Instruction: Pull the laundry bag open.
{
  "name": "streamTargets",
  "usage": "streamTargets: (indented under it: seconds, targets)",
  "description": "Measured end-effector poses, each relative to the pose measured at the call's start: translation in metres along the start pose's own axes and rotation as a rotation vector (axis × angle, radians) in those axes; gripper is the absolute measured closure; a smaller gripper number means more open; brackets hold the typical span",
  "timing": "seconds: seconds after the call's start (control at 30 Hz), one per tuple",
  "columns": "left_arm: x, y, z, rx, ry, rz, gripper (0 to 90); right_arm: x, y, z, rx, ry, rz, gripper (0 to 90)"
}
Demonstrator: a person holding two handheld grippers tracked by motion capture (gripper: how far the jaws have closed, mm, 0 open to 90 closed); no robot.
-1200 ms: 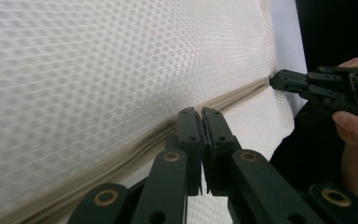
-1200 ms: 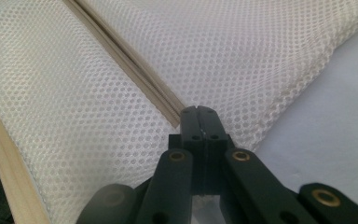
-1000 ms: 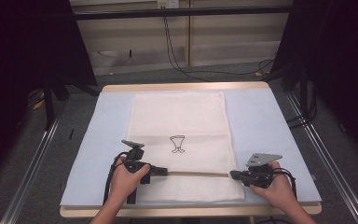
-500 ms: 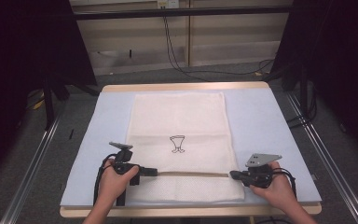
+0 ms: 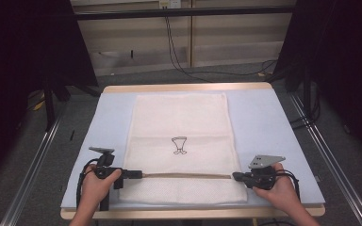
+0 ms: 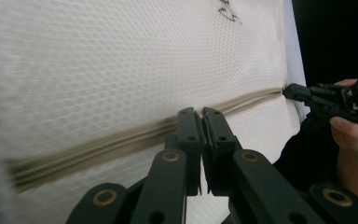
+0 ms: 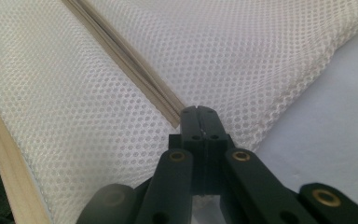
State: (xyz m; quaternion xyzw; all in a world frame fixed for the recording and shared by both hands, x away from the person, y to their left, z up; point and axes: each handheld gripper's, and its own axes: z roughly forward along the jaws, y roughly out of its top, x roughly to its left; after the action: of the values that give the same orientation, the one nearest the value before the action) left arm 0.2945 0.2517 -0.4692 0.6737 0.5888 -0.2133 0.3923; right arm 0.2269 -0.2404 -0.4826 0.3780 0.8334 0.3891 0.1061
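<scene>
A white mesh bag (image 5: 179, 117) lies flat on the table, with a tan zipper (image 5: 188, 175) running across its near end. My left gripper (image 5: 139, 174) points right along the zipper's left part. Its jaws are pressed together over the tan band (image 6: 98, 144), and whatever they pinch is hidden between them (image 6: 200, 112). At the zipper's right end my right gripper (image 5: 235, 176) is shut on the bag's edge, its tips (image 7: 198, 109) right where the band (image 7: 121, 60) stops. The right gripper (image 6: 289, 89) and its hand also appear in the left gripper view.
A light blue mat (image 5: 264, 122) covers the wooden table (image 5: 188, 87), with bare strips on both sides of the bag. A small black goblet drawing (image 5: 179, 145) marks the bag's middle. Metal rails and cables lie on the floor around the table.
My left gripper has slid to the left along the zipper line, so more of the tan band shows between the two grippers. The right gripper has stayed put.
</scene>
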Motion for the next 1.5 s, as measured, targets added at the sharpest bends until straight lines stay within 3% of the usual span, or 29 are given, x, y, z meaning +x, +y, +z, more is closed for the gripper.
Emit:
streamTargets:
  seconds: [0.03, 0.07, 0.1, 0.13, 0.17, 0.2, 0.23, 0.3, 0.33, 0.43, 0.5, 0.57, 0.6, 0.67, 0.8, 0.83, 0.93, 0.97, 1.07, 1.13, 1.2, 1.27, 1.3, 1.33, 1.37, 1.43, 1.5]
  targets:
    - [0.003, 0.000, -0.005, -0.025, 0.071, 0.010, 90.0, -0.001, 0.000, 0.000, 0.000, 0.005, 0.007, 90.0]
    - [0.008, 0.000, -0.012, -0.033, 0.112, 0.009, 90.0, -0.001, 0.000, 0.000, 0.000, 0.005, 0.007, 90.0]
    - [0.021, -0.001, -0.027, -0.064, 0.051, -0.037, 90.0, -0.001, 0.000, 0.000, 0.000, 0.006, 0.006, 90.0]
    - [0.021, -0.001, -0.027, -0.064, 0.051, -0.037, 90.0, -0.001, 0.000, 0.000, 0.000, 0.006, 0.006, 90.0]
    - [0.026, -0.003, -0.033, -0.093, 0.050, -0.062, 90.0, -0.001, 0.000, 0.000, -0.001, 0.006, 0.005, 90.0]
    - [0.029, -0.006, -0.039, -0.106, 0.083, -0.053, 90.0, -0.001, 0.000, 0.000, -0.001, 0.006, 0.004, 90.0]
    - [0.032, -0.008, -0.043, -0.107, 0.085, -0.057, 90.0, -0.001, 0.000, 0.000, -0.001, 0.005, 0.005, 90.0]
    - [0.034, -0.011, -0.047, -0.110, 0.036, -0.066, 90.0, -0.001, 0.000, 0.000, 0.002, 0.006, 0.008, 90.0]
    - [0.032, -0.011, -0.047, -0.106, 0.037, -0.059, 90.0, -0.001, 0.000, 0.000, 0.002, 0.006, 0.008, 90.0]
    - [0.022, -0.011, -0.038, -0.088, -0.036, -0.041, 84.7, 0.000, 0.001, 0.000, 0.006, 0.003, 0.001, 90.0]
    - [0.011, -0.009, -0.022, -0.047, -0.056, -0.022, 73.7, -0.001, 0.001, 0.000, 0.004, 0.006, 0.007, 90.0]
    - [0.009, -0.007, -0.017, -0.031, -0.061, -0.020, 73.5, -0.001, 0.001, 0.000, 0.004, 0.006, 0.008, 90.0]
    - [0.007, -0.006, -0.012, -0.042, -0.046, -0.026, 73.4, -0.001, 0.001, 0.000, 0.005, 0.004, 0.007, 90.0]
    - [0.006, -0.002, -0.004, -0.008, -0.013, -0.037, 71.5, -0.001, 0.001, 0.000, 0.004, 0.009, 0.006, 90.0]
    - [0.002, 0.001, 0.018, 0.041, -0.007, -0.036, 72.4, -0.001, 0.001, 0.000, 0.005, 0.009, 0.001, 90.0]
    - [-0.001, 0.003, 0.026, 0.054, -0.015, -0.054, 75.0, -0.001, 0.001, 0.000, 0.005, 0.010, 0.004, 90.0]
    - [-0.004, 0.004, 0.033, 0.070, -0.013, -0.048, 80.4, -0.001, 0.001, 0.000, 0.006, 0.007, -0.001, 90.0]
    - [-0.006, 0.005, 0.036, 0.067, 0.018, -0.058, 83.1, 0.000, 0.001, 0.000, 0.007, 0.005, -0.002, 90.0]
    - [-0.008, 0.007, 0.037, 0.058, 0.026, -0.059, 87.1, 0.000, 0.001, 0.000, 0.005, 0.004, -0.007, 90.0]
    - [-0.009, 0.006, 0.030, 0.050, 0.042, -0.048, 87.6, 0.000, 0.001, 0.000, 0.009, -0.001, -0.008, 90.0]
    - [-0.005, 0.007, 0.018, 0.034, -0.001, -0.072, 87.7, 0.000, 0.002, 0.001, 0.006, -0.002, -0.015, 90.0]
    - [0.004, 0.006, 0.001, 0.007, 0.021, -0.080, 87.7, 0.001, 0.003, 0.000, 0.016, -0.004, -0.017, 90.0]
    - [0.015, 0.004, -0.012, -0.014, 0.000, -0.105, 87.6, 0.001, 0.002, 0.000, 0.016, -0.008, -0.023, 90.0]
    - [0.015, 0.004, -0.012, -0.014, 0.000, -0.105, 87.6, 0.001, 0.002, 0.000, 0.016, -0.008, -0.023, 90.0]
    - [0.025, 0.002, -0.025, -0.024, 0.012, -0.106, 87.5, 0.001, 0.002, 0.000, 0.013, -0.007, -0.024, 90.0]
    - [0.029, 0.002, -0.030, -0.033, 0.006, -0.119, 87.5, 0.001, 0.002, 0.000, 0.014, -0.006, -0.024, 90.0]
    - [0.034, 0.001, -0.038, -0.048, 0.036, -0.124, 87.5, 0.001, 0.002, 0.000, 0.016, -0.006, -0.024, 90.0]
